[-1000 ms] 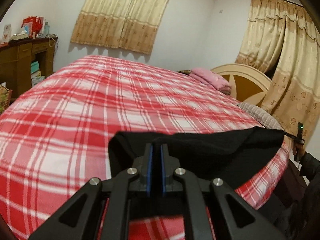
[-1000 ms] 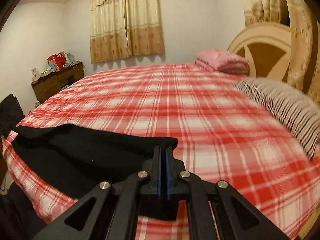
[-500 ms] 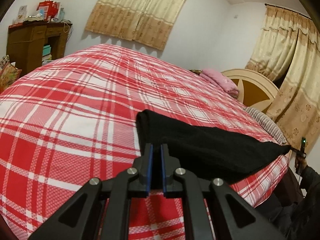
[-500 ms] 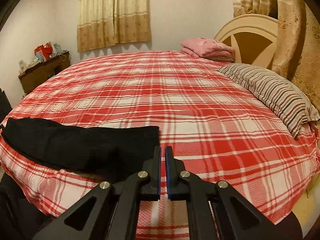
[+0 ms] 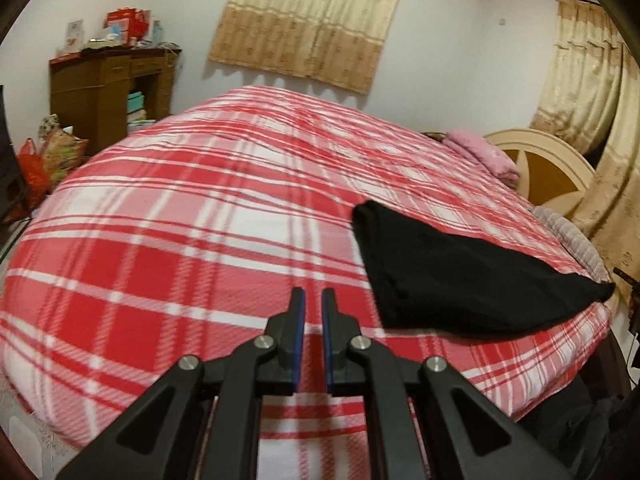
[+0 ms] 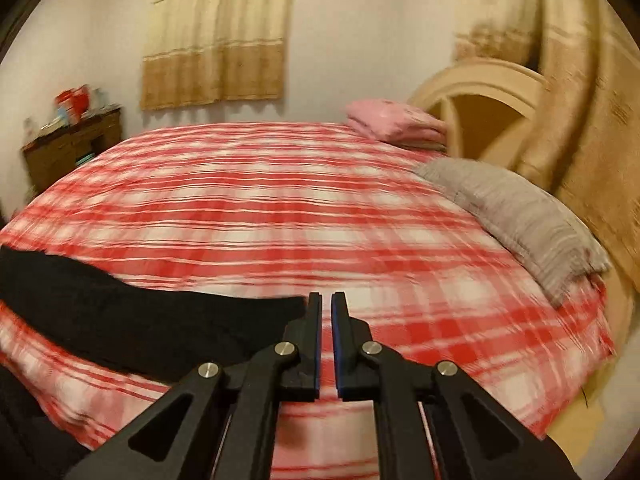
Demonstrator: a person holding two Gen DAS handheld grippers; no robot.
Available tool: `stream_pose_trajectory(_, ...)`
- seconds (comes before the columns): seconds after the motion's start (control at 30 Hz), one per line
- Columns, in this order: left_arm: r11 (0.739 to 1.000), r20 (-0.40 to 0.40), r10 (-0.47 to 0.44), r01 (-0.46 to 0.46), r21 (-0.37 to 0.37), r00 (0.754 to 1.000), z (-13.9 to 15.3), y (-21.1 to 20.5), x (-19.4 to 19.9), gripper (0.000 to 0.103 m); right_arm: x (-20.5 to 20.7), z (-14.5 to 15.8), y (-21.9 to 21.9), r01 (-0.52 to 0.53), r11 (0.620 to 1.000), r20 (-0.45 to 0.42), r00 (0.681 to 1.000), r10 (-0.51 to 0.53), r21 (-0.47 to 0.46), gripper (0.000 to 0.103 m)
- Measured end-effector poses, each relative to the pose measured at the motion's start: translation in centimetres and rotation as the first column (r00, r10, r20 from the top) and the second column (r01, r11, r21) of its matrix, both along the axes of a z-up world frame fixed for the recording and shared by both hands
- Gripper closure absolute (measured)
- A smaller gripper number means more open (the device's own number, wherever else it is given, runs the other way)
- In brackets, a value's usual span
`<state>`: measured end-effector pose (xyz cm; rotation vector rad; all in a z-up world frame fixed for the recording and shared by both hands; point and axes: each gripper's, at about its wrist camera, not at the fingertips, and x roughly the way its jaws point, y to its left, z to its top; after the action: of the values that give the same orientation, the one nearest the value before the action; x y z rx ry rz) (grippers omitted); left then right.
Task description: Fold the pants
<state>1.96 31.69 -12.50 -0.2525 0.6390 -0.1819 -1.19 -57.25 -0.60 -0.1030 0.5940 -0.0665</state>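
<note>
1. While nothing sits between the grippers and the cloth, there's plenty around the edges: a brown wooden desk (image 5: 108,92) piled with red boxes at about 10 o'clock in the left wrist view, beige patterned curtains (image 5: 308,20) at 12, and a cream arched headboard (image 5: 548,168) at 3.
2. By the headboard there's a folded pink blanket (image 6: 396,120) at roughly 1 o'clock in the right wrist view, with a grey striped pillow (image 6: 520,216) just below it at 3 (blurry, so the stripes barely show).
3. The bed cover (image 5: 180,220) is a red and white plaid, soft-looking, bulging round from the fisheye.
4. The black pants (image 5: 460,276) lie flat on the cover near the bed's front edge, matte dark fabric in a long tapered wedge, at about 4 o'clock in the left view. In the right view they stretch off toward 9 o'clock (image 6: 120,312).
5. Left gripper (image 5: 313,304) hangs over bare plaid just left of the pants, blue-padded fingers slightly apart, pinching nothing.
6. Right gripper (image 6: 326,304) sits right at the pants' end; the cloth edge comes up to its left finger, narrow gap between the pads, nothing clamped in it.
</note>
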Motion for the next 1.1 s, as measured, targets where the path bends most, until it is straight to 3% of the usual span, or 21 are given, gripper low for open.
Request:
stream_pose_trajectory(0.03, 1.000, 0.006, 0.002, -0.002, 0.000, 1.000, 0.2, -0.1, -0.1, 0.095, 0.5, 0.1, 1.5, -0.040, 0.999, -0.006, 0.999, 0.040, -0.006, 0.092)
stream_pose_trajectory(0.07, 1.000, 0.011, -0.005, 0.005, -0.002, 1.000, 0.5, -0.5, -0.2, 0.095, 1.2, 0.2, 3.9, -0.103, 0.995, -0.016, 0.995, 0.103, -0.011, 0.072)
stream_pose_trajectory(0.1, 1.000, 0.016, -0.013, 0.013, -0.003, 1.000, 0.6, -0.8, -0.2, 0.095, 1.6, 0.1, 5.5, -0.150, 0.989, -0.028, 0.988, 0.150, -0.007, 0.043)
stream_pose_trajectory(0.13, 1.000, 0.027, -0.029, 0.029, -0.002, 0.999, 1.0, -1.5, -0.2, 0.095, 2.1, -0.1, 7.4, -0.198, 0.980, -0.041, 0.979, 0.198, 0.000, 0.033)
stream_pose_trajectory(0.17, 0.999, 0.034, -0.041, 0.041, 0.002, 0.999, 1.3, -2.1, -0.1, 0.095, 2.5, -0.3, 9.6, -0.249, 0.968, -0.048, 0.967, 0.249, 0.005, 0.032)
stream_pose_trajectory(0.3, 0.996, 0.058, -0.084, 0.083, 0.017, 0.995, 2.7, -5.1, 1.0, 0.095, 4.3, -2.4, 20.0, -0.453, 0.888, -0.117, 0.889, 0.443, -0.077, 0.032)
stream_pose_trajectory(0.4, 0.992, 0.061, -0.124, 0.123, 0.016, 0.990, 3.3, -7.3, 2.0, 0.094, 5.4, -4.7, 27.4, -0.559, 0.826, -0.177, 0.821, 0.542, -0.065, 0.032)
stream_pose_trajectory(0.47, 0.990, 0.044, -0.144, 0.143, 0.018, 0.989, 3.0, -9.0, 2.8, 0.091, 5.7, -6.0, 31.0, -0.613, 0.789, -0.195, 0.779, 0.596, -0.038, 0.032)
stream_pose_trajectory(0.53, 0.986, 0.024, -0.163, 0.163, 0.021, 0.986, 2.4, -10.2, 3.2, 0.081, 5.7, -7.3, 35.0, -0.670, 0.742, -0.207, 0.727, 0.655, -0.006, 0.032)
stream_pose_trajectory(0.7, 0.985, -0.043, -0.148, 0.151, 0.085, 0.988, 0.4, -11.3, 3.2, 0.081, 4.1, -10.3, 44.0, -0.793, 0.608, -0.248, 0.598, 0.762, -0.045, 0.032)
stream_pose_trajectory(0.73, 0.985, -0.052, -0.142, 0.146, 0.087, 0.988, 0.0, -11.1, 3.1, 0.081, 4.1, -10.7, 45.0, -0.804, 0.593, -0.254, 0.583, 0.771, -0.044, 0.032)
stream_pose_trajectory(0.83, 0.989, -0.041, -0.150, 0.150, -0.003, 0.988, -0.4, -9.8, 2.6, 0.081, 4.5, -11.5, 46.8, -0.819, 0.573, -0.265, 0.560, 0.785, -0.033, 0.033)
stream_pose_trajectory(0.9, 0.987, -0.039, -0.154, 0.152, -0.048, 0.987, -0.5, -9.3, 2.6, 0.081, 5.0, -12.1, 47.6, -0.821, 0.571, -0.284, 0.553, 0.784, -0.023, 0.045)
stream_pose_trajectory(1.07, 0.986, -0.027, -0.162, 0.161, -0.048, 0.986, -0.6, -9.7, 2.4, 0.081, 5.5, -13.7, 49.1, -0.828, 0.557, -0.328, 0.544, 0.773, -0.062, 0.049)
stream_pose_trajectory(1.1, 0.986, -0.026, -0.163, 0.161, -0.051, 0.986, -0.6, -9.7, 2.4, 0.081, 5.5, -13.9, 49.2, -0.831, 0.551, -0.328, 0.541, 0.774, -0.071, 0.054)
